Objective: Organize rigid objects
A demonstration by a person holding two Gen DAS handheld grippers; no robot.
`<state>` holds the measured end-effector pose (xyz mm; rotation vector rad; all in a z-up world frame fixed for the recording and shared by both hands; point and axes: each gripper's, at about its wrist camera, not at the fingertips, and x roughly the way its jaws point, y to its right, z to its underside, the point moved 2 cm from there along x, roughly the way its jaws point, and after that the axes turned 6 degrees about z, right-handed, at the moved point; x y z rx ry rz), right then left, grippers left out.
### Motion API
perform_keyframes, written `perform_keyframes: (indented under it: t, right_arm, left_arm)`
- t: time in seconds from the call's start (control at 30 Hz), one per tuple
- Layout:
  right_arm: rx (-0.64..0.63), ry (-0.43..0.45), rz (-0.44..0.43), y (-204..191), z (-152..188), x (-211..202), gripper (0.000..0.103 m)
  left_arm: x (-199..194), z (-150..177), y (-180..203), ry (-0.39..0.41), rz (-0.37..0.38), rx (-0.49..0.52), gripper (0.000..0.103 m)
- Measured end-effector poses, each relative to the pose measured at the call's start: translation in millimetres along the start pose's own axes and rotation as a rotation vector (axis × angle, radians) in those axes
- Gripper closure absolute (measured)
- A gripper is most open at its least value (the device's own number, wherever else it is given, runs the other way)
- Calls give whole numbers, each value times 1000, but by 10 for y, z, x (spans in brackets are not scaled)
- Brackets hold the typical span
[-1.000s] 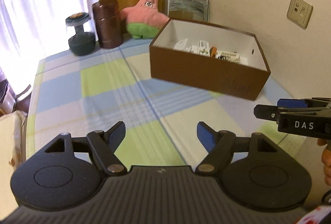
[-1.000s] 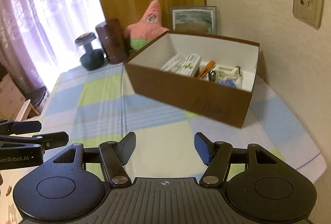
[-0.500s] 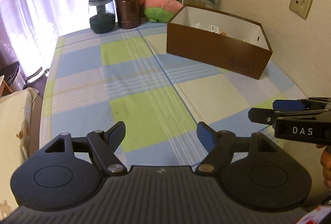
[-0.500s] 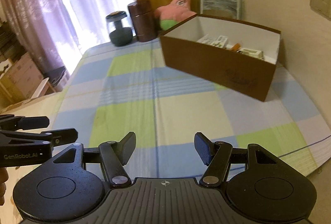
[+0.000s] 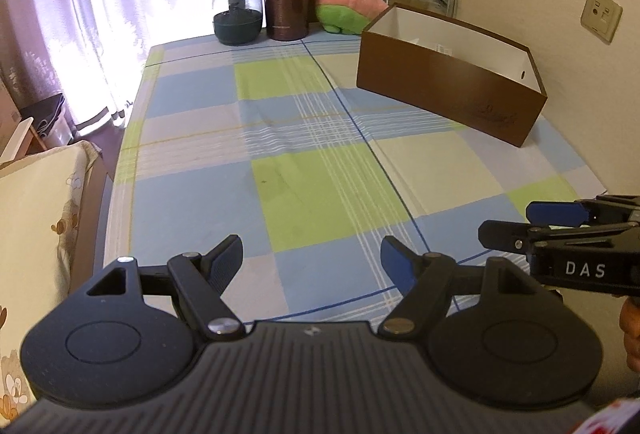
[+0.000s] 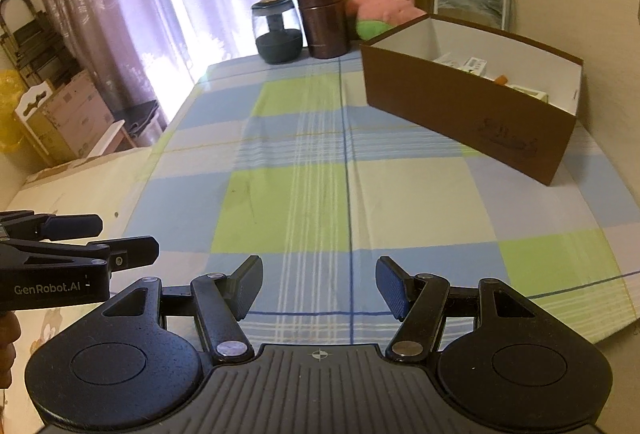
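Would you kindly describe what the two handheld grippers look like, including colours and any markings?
Both are matte black: ribbed body, two round discs, hinged arms with silver pivots, blue ridged pads. The left gripper reads "GenRobot.AI" on its side; the right gripper reads "DAS". No cables or sleeves show.

Both grippers drawn back from brown box (image 5: 448, 81) (now farther), more tablecloth (image 5: 320, 169) showing

Bare tablecloth (image 5: 320, 161) ahead; brown box (image 5: 448, 89) far right
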<state>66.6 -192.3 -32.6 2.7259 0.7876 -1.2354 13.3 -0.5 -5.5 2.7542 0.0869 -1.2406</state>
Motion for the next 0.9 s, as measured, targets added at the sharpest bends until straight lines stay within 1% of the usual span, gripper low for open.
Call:
perform_keyframes:
  t: [0.2, 0.5, 0.9]
  right_arm:
    - [-7, -4, -12, -62, 26, 3, 43]
    - [-16, -8, -11, -80, 17, 20, 43]
    - [-7, -20, 0, -51, -5, 56, 43]
  left_arm:
    - [-43, 64, -43, -3, -10, -11, 30]
    - [-56, 75, -38, 1, -12, -15, 30]
    - [44, 24, -7, -12, -2, -11, 30]
